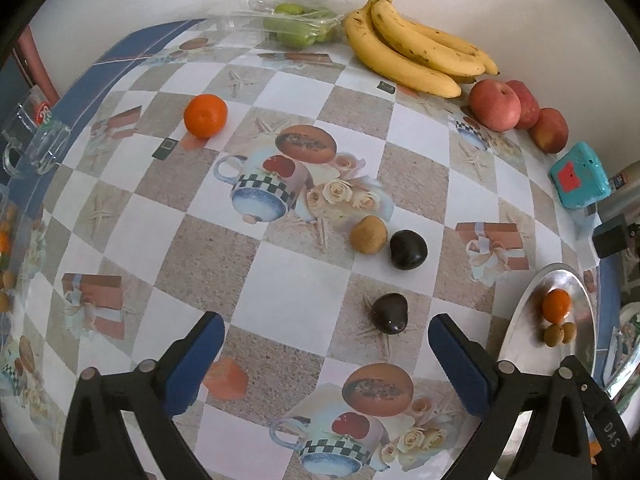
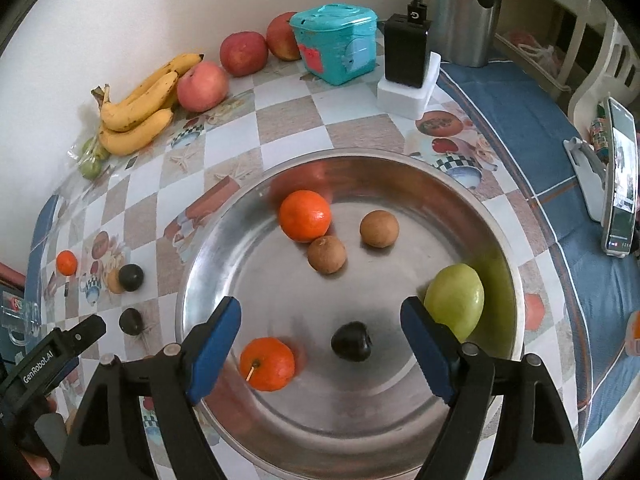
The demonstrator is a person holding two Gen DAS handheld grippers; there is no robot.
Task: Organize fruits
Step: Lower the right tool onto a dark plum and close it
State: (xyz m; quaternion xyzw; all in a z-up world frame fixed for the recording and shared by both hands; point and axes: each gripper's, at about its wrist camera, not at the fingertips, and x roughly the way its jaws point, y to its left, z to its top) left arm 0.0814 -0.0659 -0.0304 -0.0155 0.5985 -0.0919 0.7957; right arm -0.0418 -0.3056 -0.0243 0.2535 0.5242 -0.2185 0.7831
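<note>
My left gripper (image 1: 326, 336) stands open above the patterned tablecloth, with nothing between its fingers. Just ahead of it lies a dark plum (image 1: 389, 313); farther on are a second plum (image 1: 408, 249), a small brown fruit (image 1: 369, 234) and an orange (image 1: 205, 115). My right gripper (image 2: 320, 316) is open over the steel plate (image 2: 320, 404). A dark plum (image 2: 351, 341) rests on the plate between its fingers, untouched. The plate also holds two oranges (image 2: 305, 215) (image 2: 267, 363), two brown fruits (image 2: 326, 254) (image 2: 379, 228) and a green fruit (image 2: 454, 300).
Bananas (image 1: 416, 56), red apples (image 1: 495, 105) and a clear tub of green fruit (image 1: 300, 24) line the wall. A teal box (image 2: 334, 44), a black charger (image 2: 406, 52), a steel flask (image 2: 460, 12) and a phone on a stand (image 2: 620, 176) stand beyond the plate. A glass mug (image 1: 36, 136) sits at the left edge.
</note>
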